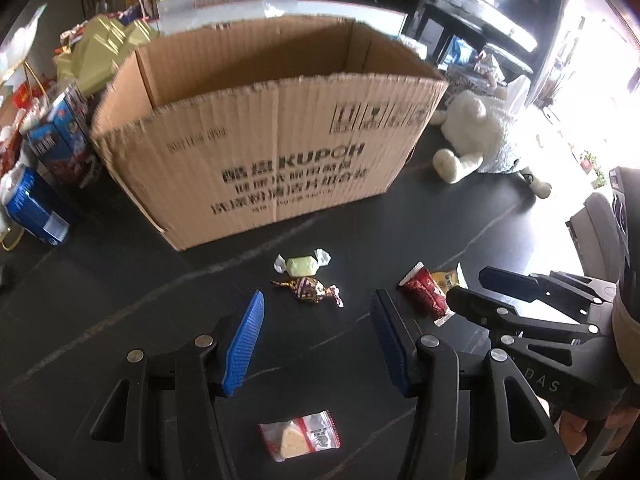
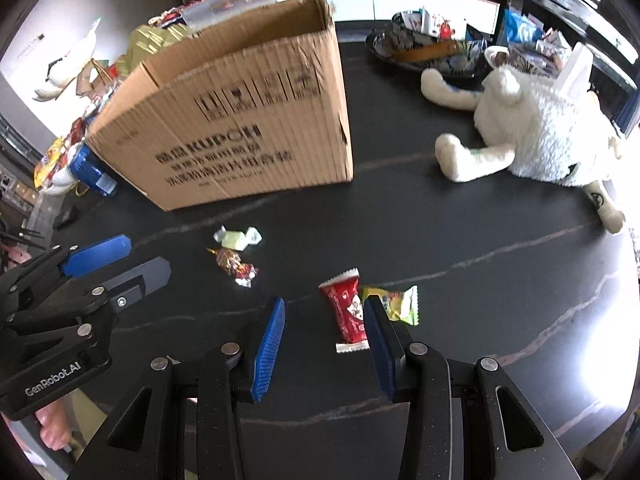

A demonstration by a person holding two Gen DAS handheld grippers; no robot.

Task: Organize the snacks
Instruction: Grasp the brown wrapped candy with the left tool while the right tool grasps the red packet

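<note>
An open cardboard box (image 1: 260, 152) (image 2: 240, 120) stands on the dark table (image 1: 120, 280). In front of it lie a pale green candy (image 1: 303, 265) (image 2: 236, 239) and a brown-gold candy (image 1: 308, 290) (image 2: 234, 267). My left gripper (image 1: 317, 300) (image 2: 148, 254) hovers open just short of the brown-gold candy, nothing between its pads. A clear-and-red biscuit packet (image 1: 298, 434) lies under it. A red packet (image 2: 349, 312) (image 1: 424, 294) and a yellow-green packet (image 2: 396, 302) (image 1: 446, 278) lie side by side. My right gripper (image 2: 324, 302) (image 1: 468, 284) is open, its right finger beside the red packet.
A white plush toy (image 2: 532, 140) (image 1: 476, 140) lies right of the box. Blue snack boxes (image 1: 60, 136) and a gold bag (image 1: 108, 48) crowd the left. A dark bowl (image 2: 424, 54) with packets sits at the back right. A hand (image 2: 54, 428) holds the left gripper.
</note>
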